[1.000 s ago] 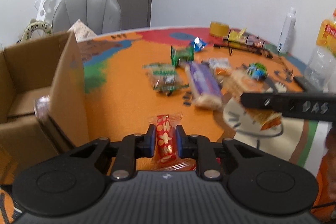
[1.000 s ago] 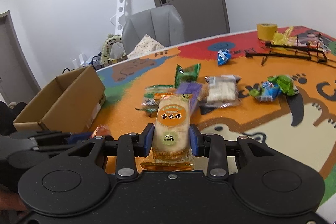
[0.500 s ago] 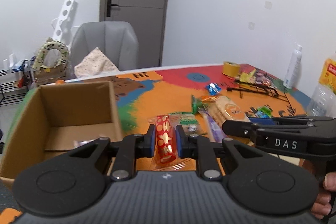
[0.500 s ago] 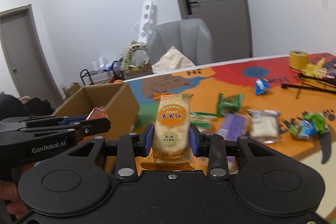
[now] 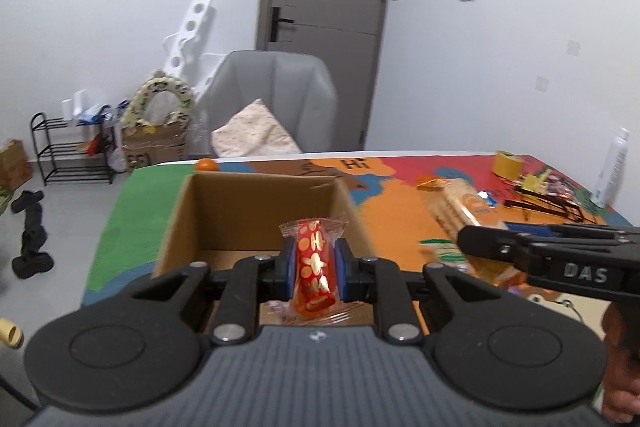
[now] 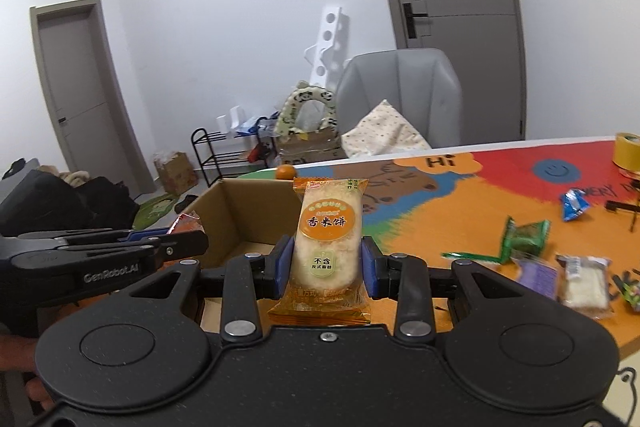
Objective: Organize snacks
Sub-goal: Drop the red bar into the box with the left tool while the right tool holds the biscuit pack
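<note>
Resting between hand-held gripper (image 5: pixel 313 269) pads: red candy (image 5: pixel 314 265)

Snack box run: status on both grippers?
Left gripper shut on red candy, at the open cardboard box. Right gripper shut on rice cracker pack, beside it. More snacks on table. Nothing blocking box.

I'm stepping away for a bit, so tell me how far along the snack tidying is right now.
Underway. Done: whether anything lies in the cardboard box cannot be told. In hand: the left gripper clamps a red snack over the box, and the right gripper clamps a rice cracker pack beside it. Left: a green packet, a blue packet, a purple pack and a white pack lie on the table.
</note>
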{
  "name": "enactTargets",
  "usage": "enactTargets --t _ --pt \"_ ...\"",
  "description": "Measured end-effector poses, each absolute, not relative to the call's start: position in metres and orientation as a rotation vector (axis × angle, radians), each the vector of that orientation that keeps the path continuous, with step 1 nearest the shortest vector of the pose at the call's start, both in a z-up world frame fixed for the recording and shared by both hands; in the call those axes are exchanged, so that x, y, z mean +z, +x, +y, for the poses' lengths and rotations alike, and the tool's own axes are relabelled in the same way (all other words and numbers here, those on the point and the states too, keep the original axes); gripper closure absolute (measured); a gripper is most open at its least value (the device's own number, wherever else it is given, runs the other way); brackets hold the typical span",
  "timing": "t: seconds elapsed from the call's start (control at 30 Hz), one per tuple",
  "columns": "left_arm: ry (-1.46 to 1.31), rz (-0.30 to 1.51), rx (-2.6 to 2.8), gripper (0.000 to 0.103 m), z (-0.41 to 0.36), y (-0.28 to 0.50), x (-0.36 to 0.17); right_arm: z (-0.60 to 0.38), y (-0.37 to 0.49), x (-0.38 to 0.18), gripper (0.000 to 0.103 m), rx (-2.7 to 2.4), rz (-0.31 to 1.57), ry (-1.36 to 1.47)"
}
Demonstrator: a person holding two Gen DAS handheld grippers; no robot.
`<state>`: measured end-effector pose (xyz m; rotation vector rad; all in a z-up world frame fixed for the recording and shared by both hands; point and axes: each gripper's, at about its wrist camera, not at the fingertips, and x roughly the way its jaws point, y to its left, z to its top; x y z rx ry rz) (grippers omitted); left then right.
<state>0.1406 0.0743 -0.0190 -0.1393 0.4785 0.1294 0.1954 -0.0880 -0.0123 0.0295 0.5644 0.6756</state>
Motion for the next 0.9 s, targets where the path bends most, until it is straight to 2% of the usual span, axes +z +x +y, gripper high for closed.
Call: enactTargets --t 0.23,0.37,0.5,0.67,0.83,0.87,0.9 --pt "-0.188 0.505 0.178 0.084 0.102 0.145 -0.023 -0.063 0.195 -0.009 0.069 0.706 0.564 0.003" --pt "-0.187 0.498 0.203 0.077 0.108 0.14 -0.022 -0.05 0.195 -0.007 0.069 0.724 0.563 -0.008" --pt "-0.208 0.477 0.209 0.064 0.118 0.129 -0.017 -0.034 0.194 -0.006 0.069 0.749 0.561 -0.022" --pt "-0.238 0.462 0.238 0.053 0.132 0.117 -0.014 -0.015 0.195 -0.007 0.069 0.783 0.576 -0.03" --pt "-0.247 0.452 0.276 0.045 0.143 0.105 -0.013 -0.001 0.194 -0.004 0.069 0.811 0.58 -0.041" --pt "-0.251 0.45 0.284 0.042 0.145 0.103 -0.013 0.001 0.193 -0.003 0.068 0.813 0.579 -0.047" --pt "-0.255 0.448 0.292 0.039 0.147 0.101 -0.013 0.003 0.192 -0.003 0.06 0.814 0.579 -0.056"
